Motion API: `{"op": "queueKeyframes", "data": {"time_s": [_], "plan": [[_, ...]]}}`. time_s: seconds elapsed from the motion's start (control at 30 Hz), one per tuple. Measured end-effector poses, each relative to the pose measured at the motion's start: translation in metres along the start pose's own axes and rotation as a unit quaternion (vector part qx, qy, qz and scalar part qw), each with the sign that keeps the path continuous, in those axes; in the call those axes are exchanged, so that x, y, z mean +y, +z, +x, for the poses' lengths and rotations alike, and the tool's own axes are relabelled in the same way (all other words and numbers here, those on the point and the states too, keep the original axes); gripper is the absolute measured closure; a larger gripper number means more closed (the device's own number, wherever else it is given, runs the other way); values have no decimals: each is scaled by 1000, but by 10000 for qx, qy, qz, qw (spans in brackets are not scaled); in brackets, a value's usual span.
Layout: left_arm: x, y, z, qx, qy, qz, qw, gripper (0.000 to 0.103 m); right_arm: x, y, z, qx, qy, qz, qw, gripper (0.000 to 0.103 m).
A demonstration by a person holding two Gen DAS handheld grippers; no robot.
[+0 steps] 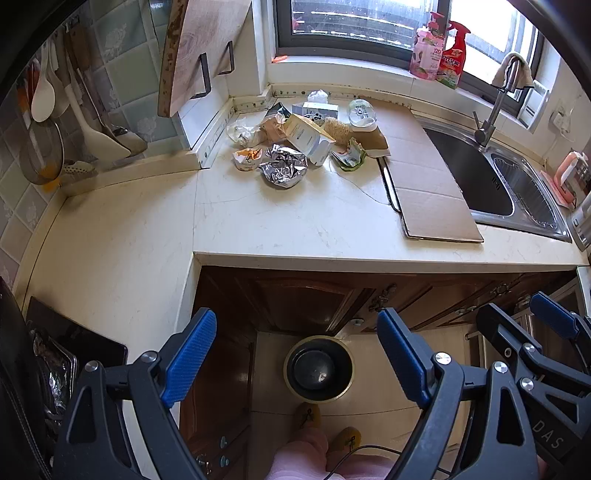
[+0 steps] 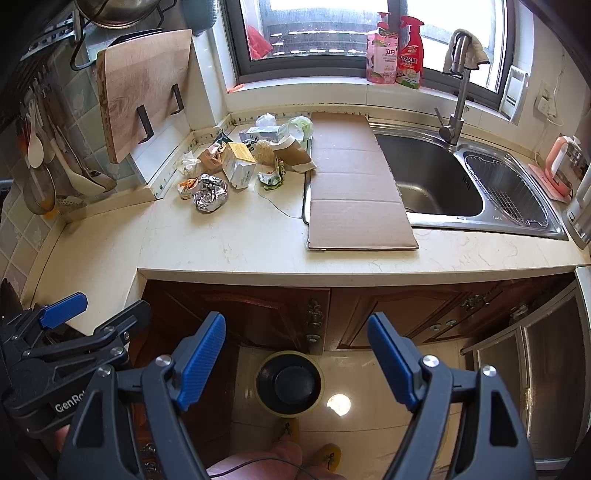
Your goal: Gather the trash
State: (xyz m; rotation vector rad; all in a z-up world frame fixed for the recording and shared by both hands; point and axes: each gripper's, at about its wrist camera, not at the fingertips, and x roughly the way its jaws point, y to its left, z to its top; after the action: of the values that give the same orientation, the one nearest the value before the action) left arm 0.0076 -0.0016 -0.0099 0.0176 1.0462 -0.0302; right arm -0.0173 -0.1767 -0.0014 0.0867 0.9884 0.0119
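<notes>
Cream stone countertop (image 1: 277,221) wraps an L-shaped corner under a bright window (image 2: 332,29), with dark wooden cabinet doors (image 2: 258,314) below and pale floor tiles. One flat strip of cardboard (image 2: 354,184) lies beside the double steel sink (image 2: 461,184), and a wooden cutting board (image 2: 144,92) leans in its rack against the tiled wall. Two bottles stand on the sill, one pink (image 2: 382,55), one red (image 2: 410,55).

Back in the counter's corner sits the trash pile (image 1: 299,140): a crumpled foil ball (image 1: 283,168), a cream carton (image 1: 308,138), a green wrapper (image 1: 349,157), tissue and other scraps I can't sort apart. It lies well away from both tools. One round bin (image 1: 318,369) with a black liner stands on the floor.

The left gripper (image 1: 295,358) and right gripper (image 2: 297,358) are held side by side in front of the cabinets, above the bin, each with its blue-padded jaws spread wide and nothing between them.
</notes>
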Motion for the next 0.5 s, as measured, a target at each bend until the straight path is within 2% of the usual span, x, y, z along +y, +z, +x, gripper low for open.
{"op": "queueKeyframes", "data": {"time_s": [0.5], "plan": [[3, -2, 1, 31, 14, 20, 10000, 16, 0, -2, 2, 32, 3, 24, 10000, 23]]}}
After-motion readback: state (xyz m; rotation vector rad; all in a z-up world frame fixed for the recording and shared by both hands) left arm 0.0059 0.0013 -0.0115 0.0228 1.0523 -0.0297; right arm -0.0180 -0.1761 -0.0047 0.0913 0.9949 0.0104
